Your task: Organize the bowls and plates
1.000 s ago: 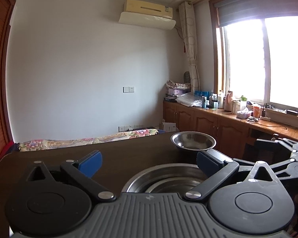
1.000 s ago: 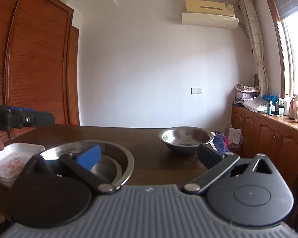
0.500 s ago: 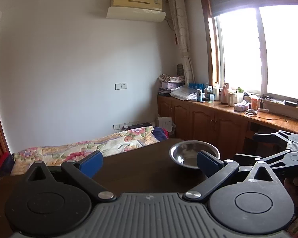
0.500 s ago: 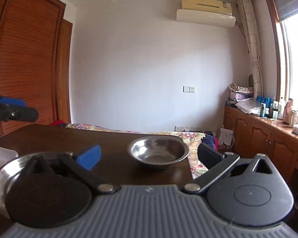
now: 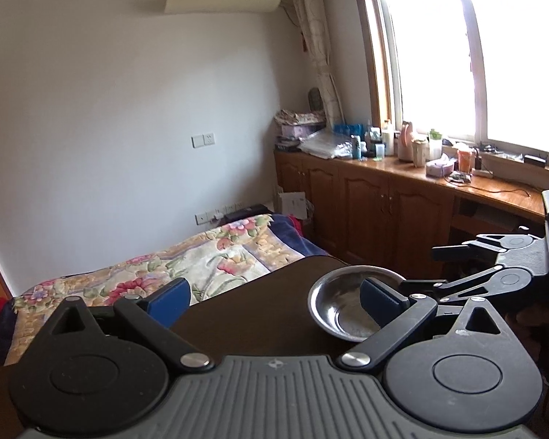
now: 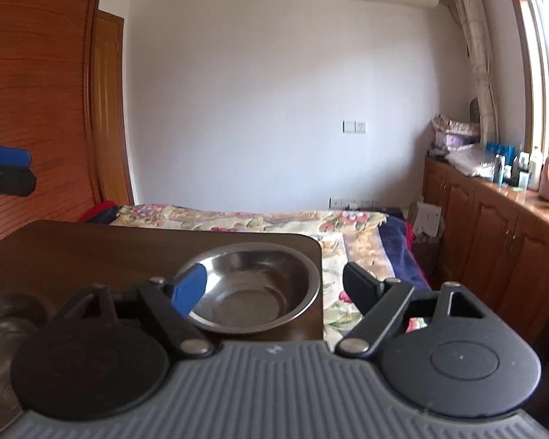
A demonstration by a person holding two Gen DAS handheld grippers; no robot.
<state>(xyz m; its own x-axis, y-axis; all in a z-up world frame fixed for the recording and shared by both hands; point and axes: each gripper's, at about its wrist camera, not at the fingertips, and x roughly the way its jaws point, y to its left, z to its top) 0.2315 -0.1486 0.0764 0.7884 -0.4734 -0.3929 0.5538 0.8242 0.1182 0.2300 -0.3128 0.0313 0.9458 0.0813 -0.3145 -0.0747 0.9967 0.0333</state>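
Closing in on the lone steel bowl (image 6: 254, 289), judging by how both tools face it. Landmark for everything: the dark wooden table (image 6: 91, 248). Bowl upright on the table's far right corner, close to both edges, nothing inside it. Beyond that corner, a floral bedspread (image 6: 274, 219). At the table's near left edge, a second steel bowl (image 6: 3, 329), only partly in view, probably the stack to join.

Right gripper (image 6: 274, 285) low over the table's near side, jaws wide apart, blue left pad just over the bowl's near rim, right pad off past the table's right edge; whether the pad touches the rim, cannot tell. Left gripper (image 5: 274, 296) over the table's middle, jaws likewise spread and holding nothing, the bowl (image 5: 347, 307) behind its right pad.

Next move, as a judgement: bring one pad inside the rim and one outside, then pinch the thin wall squarely before lifting; slick steel likely to slip or tilt from a shallow bite.
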